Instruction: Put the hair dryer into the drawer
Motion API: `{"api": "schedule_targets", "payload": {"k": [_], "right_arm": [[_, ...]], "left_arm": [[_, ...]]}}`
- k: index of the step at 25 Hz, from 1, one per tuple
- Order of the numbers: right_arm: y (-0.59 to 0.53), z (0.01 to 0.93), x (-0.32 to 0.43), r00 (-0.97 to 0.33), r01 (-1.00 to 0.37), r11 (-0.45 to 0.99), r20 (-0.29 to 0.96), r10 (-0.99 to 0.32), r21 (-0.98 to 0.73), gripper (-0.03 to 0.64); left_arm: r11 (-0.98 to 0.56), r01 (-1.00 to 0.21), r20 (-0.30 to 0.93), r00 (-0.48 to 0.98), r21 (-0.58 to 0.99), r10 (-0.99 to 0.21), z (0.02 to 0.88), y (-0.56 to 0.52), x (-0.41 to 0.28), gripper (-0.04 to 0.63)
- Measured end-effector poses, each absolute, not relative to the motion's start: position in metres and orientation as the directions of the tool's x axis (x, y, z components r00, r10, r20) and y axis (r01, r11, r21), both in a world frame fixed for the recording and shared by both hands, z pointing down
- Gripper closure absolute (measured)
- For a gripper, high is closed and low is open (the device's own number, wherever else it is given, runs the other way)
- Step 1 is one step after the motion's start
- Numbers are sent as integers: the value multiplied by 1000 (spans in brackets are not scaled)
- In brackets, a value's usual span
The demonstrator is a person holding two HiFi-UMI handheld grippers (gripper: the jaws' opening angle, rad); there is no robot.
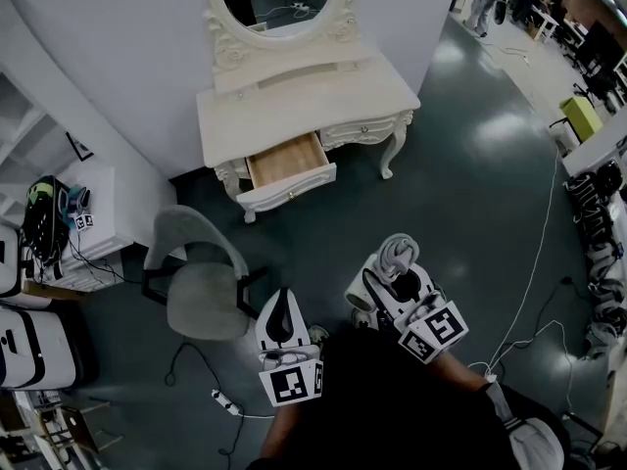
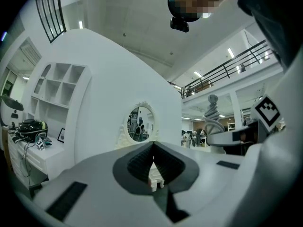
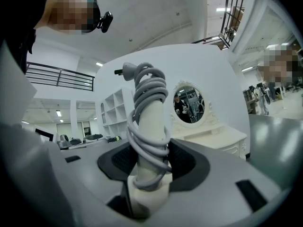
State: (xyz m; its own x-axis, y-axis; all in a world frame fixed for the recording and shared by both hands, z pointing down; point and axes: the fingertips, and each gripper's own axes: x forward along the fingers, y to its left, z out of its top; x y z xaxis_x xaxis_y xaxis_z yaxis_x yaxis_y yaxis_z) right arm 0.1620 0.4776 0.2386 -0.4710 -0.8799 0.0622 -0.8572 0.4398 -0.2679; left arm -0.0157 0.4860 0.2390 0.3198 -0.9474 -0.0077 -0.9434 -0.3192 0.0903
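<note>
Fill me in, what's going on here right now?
A person holds two grippers. The right gripper is shut on the hair dryer, round its cord-wrapped handle. The left gripper is shut and empty. The drawer of the dressing table stands open across the floor ahead; the dryer isn't in it yet.

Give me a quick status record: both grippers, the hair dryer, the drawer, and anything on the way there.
left gripper: jaws together, nothing between them
right gripper: shut on the hair dryer
hair dryer: handle sticks out past the jaws, grey cord wound round it
drawer: pulled open on the dressing table, looks empty
progress: dryer not yet at the drawer, bare floor between
obstacle: chair stands left of the straight line to the drawer
</note>
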Motion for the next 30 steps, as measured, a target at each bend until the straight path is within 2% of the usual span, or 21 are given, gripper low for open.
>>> {"api": "schedule_targets", "payload": {"k": [15,30], "right_arm": [[465,243,146,-440,-875,411,67,-895,-257,416],[344,250,158,-516,-833,485,59,-855,-265,417]], "left_arm": [[-363,-925,-6,364,110,-931,248,468,-32,572],[-303,-947,9,305,108,-952,257,359,-12,572]]}}
